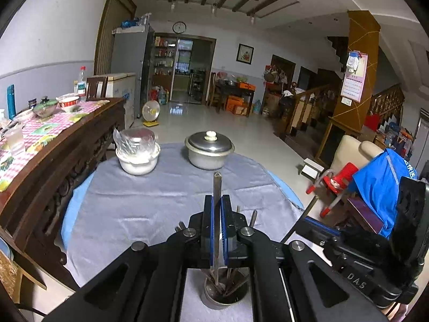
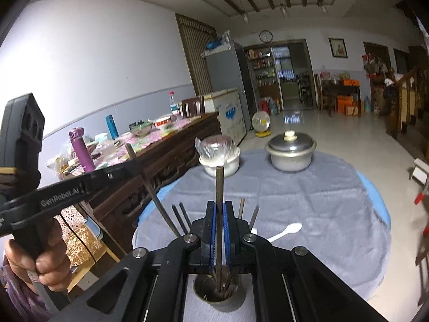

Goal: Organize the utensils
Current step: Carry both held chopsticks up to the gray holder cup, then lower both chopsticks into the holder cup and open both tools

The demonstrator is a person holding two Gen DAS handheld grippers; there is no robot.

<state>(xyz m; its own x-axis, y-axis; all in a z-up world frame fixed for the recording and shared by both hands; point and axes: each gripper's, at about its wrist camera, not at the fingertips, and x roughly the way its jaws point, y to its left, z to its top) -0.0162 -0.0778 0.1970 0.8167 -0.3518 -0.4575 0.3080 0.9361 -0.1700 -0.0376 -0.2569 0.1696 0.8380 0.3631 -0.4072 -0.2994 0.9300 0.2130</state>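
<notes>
A metal cup (image 1: 224, 296) (image 2: 219, 293) with several dark chopsticks stands on the grey cloth, right under both grippers. My left gripper (image 1: 216, 201) is shut on one upright chopstick (image 1: 216, 185) whose lower end reaches into the cup. My right gripper (image 2: 219, 206) is shut on another chopstick (image 2: 219, 182) that also runs down into the cup. In the right wrist view the left gripper (image 2: 134, 165) comes in from the left, a hand on its handle, its chopstick (image 2: 152, 190) slanting towards the cup. A white spoon (image 2: 287, 229) lies on the cloth to the right.
At the far side of the round table (image 1: 134, 204) stand a white bowl wrapped in plastic (image 1: 138, 153) and a lidded aluminium pot (image 1: 209, 150). A carved wooden sideboard (image 1: 61, 166) with bowls and bottles flanks the left. A red chair (image 1: 337, 179) stands off to the right.
</notes>
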